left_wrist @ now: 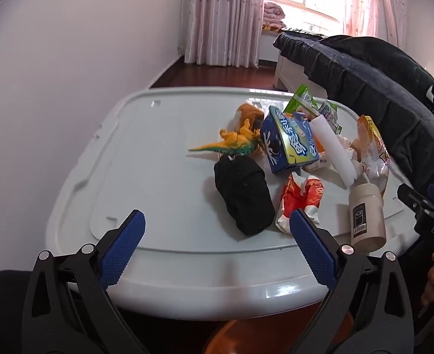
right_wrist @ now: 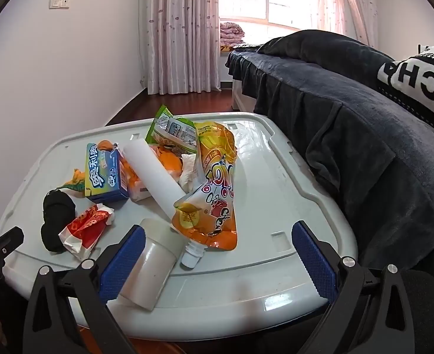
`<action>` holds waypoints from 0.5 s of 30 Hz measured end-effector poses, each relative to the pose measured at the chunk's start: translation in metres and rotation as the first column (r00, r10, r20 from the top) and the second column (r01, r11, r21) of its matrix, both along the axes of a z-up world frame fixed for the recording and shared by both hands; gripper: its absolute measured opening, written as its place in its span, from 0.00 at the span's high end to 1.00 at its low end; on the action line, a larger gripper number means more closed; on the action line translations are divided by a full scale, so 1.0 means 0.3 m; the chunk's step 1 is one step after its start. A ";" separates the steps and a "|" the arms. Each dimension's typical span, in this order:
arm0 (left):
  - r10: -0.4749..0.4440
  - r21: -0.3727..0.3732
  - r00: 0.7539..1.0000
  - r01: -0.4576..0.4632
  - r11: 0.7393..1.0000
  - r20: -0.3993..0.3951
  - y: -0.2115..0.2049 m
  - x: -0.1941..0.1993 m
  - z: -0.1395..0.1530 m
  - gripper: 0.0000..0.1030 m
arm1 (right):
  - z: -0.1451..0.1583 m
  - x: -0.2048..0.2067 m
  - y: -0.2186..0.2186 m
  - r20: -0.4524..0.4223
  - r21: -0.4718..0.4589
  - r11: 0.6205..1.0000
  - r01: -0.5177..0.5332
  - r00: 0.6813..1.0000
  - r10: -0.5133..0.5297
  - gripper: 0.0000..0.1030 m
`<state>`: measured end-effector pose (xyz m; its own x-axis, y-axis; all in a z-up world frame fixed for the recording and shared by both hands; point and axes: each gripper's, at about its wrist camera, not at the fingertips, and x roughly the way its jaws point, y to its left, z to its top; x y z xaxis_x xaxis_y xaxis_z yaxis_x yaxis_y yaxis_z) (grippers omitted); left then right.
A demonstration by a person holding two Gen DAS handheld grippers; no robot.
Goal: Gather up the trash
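Crowding the glossy lid: crinkled foil pouch, smooth white tube.

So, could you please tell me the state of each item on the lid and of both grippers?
left gripper: open, empty
right gripper: open, empty
white bottle: lying on its side
orange drink pouch: capped, lying
blue box: closed
black sock: bunched up
red wrapper: crumpled
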<state>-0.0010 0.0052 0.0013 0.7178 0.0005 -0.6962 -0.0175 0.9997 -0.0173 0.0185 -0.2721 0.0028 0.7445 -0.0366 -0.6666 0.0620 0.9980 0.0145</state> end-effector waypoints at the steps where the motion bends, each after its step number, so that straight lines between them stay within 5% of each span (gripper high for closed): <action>1: -0.002 0.015 1.000 0.001 1.000 0.008 -0.005 -0.003 0.003 0.07 | -0.001 -0.001 0.001 0.001 -0.001 1.000 0.001 1.000 -0.001 0.05; 15: -0.001 0.024 1.000 0.001 1.000 -0.026 -0.010 0.006 -0.014 0.07 | -0.002 0.002 -0.008 0.000 -0.001 1.000 0.001 1.000 -0.001 0.05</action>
